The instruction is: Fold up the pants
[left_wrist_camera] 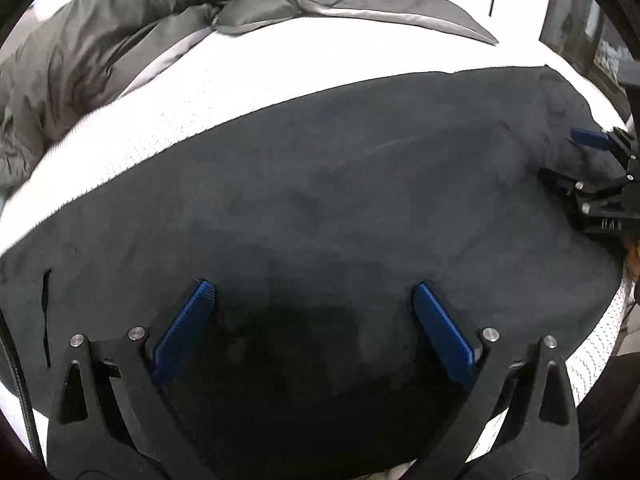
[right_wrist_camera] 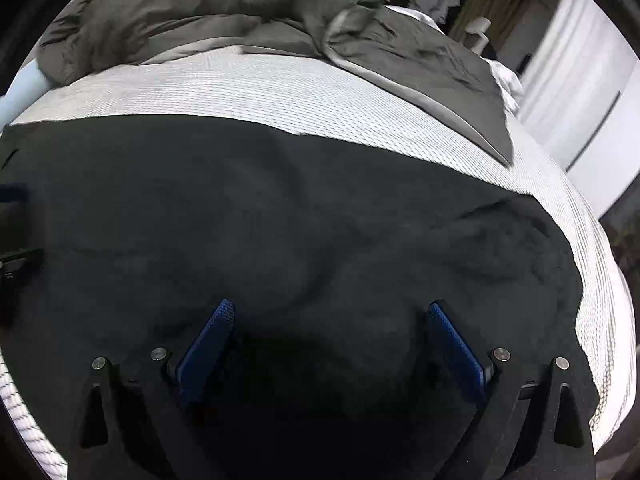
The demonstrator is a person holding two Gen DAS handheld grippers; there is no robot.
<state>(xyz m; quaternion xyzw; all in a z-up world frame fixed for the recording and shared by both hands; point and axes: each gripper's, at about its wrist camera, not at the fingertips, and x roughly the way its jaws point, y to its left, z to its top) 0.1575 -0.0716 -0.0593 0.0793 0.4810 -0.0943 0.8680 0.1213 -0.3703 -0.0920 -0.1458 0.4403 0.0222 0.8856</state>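
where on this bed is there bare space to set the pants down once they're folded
A bare strip of white mattress runs between the dark pants and the bunched grey duvet. The near side is covered by the pants, with both open grippers above them.

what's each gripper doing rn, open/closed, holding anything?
Left gripper: open, empty, over the dark pants.
Right gripper: open, empty, also over the pants.

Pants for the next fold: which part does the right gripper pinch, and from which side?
Judging from how they lie: the pants are spread flat on the mattress, so only the edges offer a pinch. The right gripper, open, would best take the rumpled right end, coming from the right, one finger under the edge.
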